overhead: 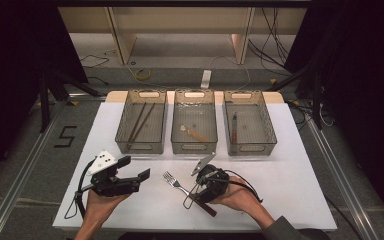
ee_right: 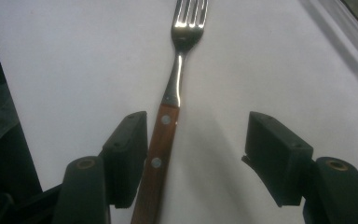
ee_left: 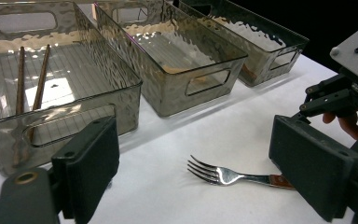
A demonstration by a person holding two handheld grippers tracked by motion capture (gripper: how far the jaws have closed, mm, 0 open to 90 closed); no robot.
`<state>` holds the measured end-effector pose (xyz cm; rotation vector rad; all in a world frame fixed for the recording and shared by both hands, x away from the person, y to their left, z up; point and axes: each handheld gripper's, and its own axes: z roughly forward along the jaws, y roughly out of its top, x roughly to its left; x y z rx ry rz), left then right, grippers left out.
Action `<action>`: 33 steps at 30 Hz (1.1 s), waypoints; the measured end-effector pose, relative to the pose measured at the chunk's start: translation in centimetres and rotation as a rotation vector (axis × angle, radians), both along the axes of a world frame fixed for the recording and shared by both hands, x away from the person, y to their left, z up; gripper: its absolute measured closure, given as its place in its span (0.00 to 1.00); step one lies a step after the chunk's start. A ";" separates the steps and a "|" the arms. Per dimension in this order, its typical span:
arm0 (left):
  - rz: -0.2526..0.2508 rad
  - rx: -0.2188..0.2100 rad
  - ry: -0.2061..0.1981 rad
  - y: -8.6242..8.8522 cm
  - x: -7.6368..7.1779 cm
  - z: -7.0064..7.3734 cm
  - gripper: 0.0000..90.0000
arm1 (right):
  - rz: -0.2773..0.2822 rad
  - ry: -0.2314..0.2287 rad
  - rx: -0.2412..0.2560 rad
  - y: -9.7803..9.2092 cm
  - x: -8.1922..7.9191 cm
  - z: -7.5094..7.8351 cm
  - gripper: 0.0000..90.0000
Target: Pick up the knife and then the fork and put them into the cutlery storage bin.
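A fork [overhead: 175, 181] with a brown wooden handle lies on the white table [overhead: 290, 165], tines toward the bins. My right gripper [overhead: 194, 196] is low over its handle and stands open. In the right gripper view the fork [ee_right: 177, 93] runs straight ahead, and its handle lies between the jaws of my right gripper [ee_right: 199, 158], close beside the left one. My left gripper [overhead: 137, 168] is open and empty, left of the fork and aimed toward it. From the left gripper [ee_left: 200, 184] view the fork [ee_left: 223, 176] lies ahead between the two jaws.
Three clear grey bins stand in a row at the back. The left bin [overhead: 140, 148] holds two chopsticks [overhead: 140, 122]. A pale wooden utensil [overhead: 196, 134] lies in the middle bin [overhead: 194, 148], and the right bin [overhead: 252, 149] holds a dark utensil [overhead: 234, 127].
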<state>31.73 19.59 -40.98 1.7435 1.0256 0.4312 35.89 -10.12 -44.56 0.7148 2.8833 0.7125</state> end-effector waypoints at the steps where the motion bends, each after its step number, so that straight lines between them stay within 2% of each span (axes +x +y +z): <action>1: 0.000 0.000 0.000 0.0 0.0 0.0 0.17 | -0.001 0.003 -0.001 0.0 0.0 0.0 0.45; 9: 0.000 0.000 -0.003 -0.1 0.0 0.0 0.17 | 0.018 -0.001 -0.012 0.3 -0.1 -0.4 0.49; 19: 0.000 0.000 -0.002 -0.1 0.0 0.0 0.17 | 0.022 0.017 -0.026 0.8 -0.4 -1.0 0.54; 33: 0.000 -0.001 -0.001 -0.1 0.0 0.0 0.17 | 0.071 0.026 -0.053 1.2 -0.8 -1.6 0.62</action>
